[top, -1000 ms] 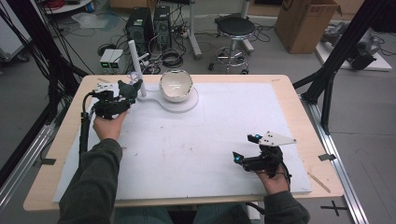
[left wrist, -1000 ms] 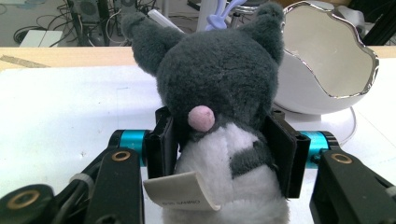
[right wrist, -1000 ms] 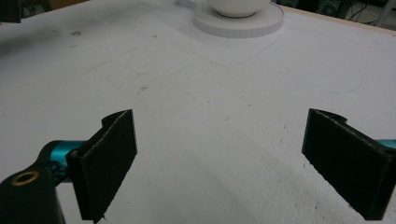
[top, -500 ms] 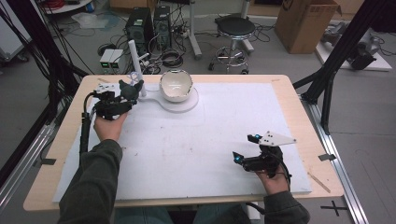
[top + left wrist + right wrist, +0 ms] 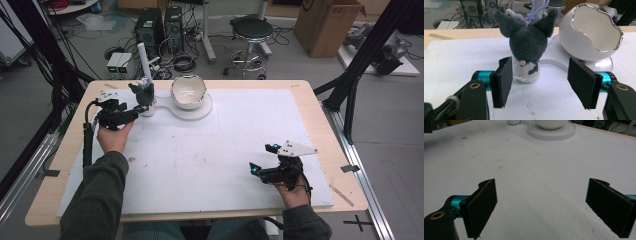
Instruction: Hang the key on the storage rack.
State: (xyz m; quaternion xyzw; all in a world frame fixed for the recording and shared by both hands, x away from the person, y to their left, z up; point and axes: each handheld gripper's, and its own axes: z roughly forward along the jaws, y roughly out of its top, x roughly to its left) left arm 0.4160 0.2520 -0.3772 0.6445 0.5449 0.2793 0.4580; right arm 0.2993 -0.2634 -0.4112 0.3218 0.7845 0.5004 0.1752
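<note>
Left gripper, jaws wide, faces a small grey plush toy standing on the bench just left of the egg-shaped white bowl. The plush looks soft and light; its round body seems the best hold. Well right of the bowl, right gripper rests wide open, holding nothing.

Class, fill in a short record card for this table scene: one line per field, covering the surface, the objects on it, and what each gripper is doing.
surface: white sheet on a wooden table
toy: dark grey plush, upright, beside the egg-shaped bowl
bowl: white egg-shaped bowl, broken-shell rim, on a round white base
left gripper: open, jaws just short of the plush
right gripper: open, over bare sheet, holding nothing
</note>
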